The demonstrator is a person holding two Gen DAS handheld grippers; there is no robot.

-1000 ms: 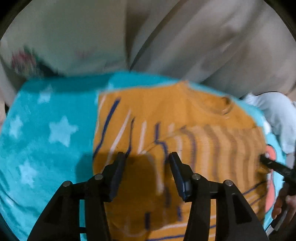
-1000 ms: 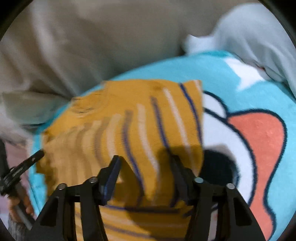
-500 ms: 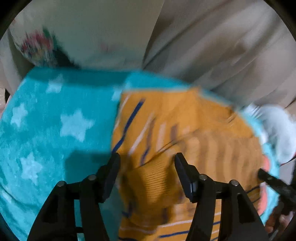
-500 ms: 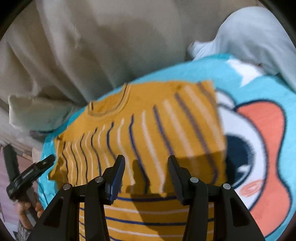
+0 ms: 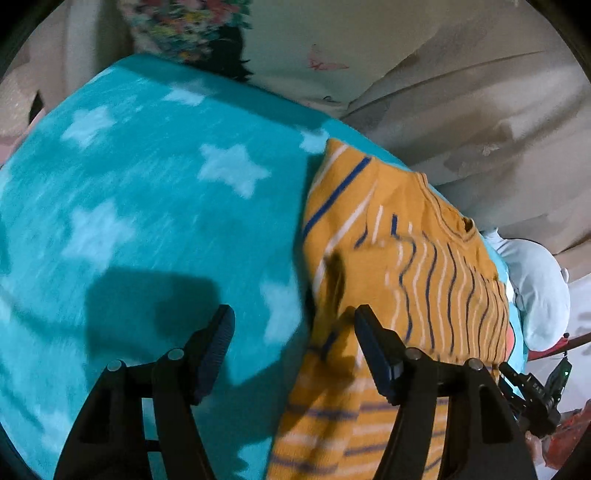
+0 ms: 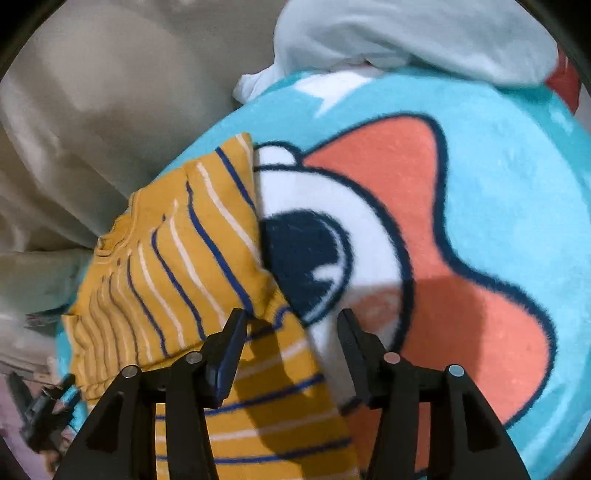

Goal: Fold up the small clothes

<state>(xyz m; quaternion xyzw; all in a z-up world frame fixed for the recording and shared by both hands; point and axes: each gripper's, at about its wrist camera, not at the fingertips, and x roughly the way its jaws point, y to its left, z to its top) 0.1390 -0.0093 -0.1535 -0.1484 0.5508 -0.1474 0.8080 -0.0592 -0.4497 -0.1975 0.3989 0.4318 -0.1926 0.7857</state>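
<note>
Left wrist view shows the left gripper spread wide and holding nothing, hovering over the turquoise star blanket. The mustard striped shirt lies to its right; only the right-hand finger overlaps the shirt's left edge, while the left-hand finger sits over bare blanket. The shirt's long axis runs from near to far, collar at the far end, with both sleeves already turned in over the body.

In the right wrist view the right gripper is also wide apart and empty. Here the shirt lies to the left, its right folded edge passing under the left-hand finger, and the blanket's cartoon eye and orange patch fill the rest. A pale grey garment is bunched at the far edge, off the shirt.

So each gripper stands just outside one long side of the shirt, roughly level with its near half. Judging from that, the next fold likely takes the near hem up toward the collar, and each gripper would need to shift inward and nearer to catch a hem corner.
</note>
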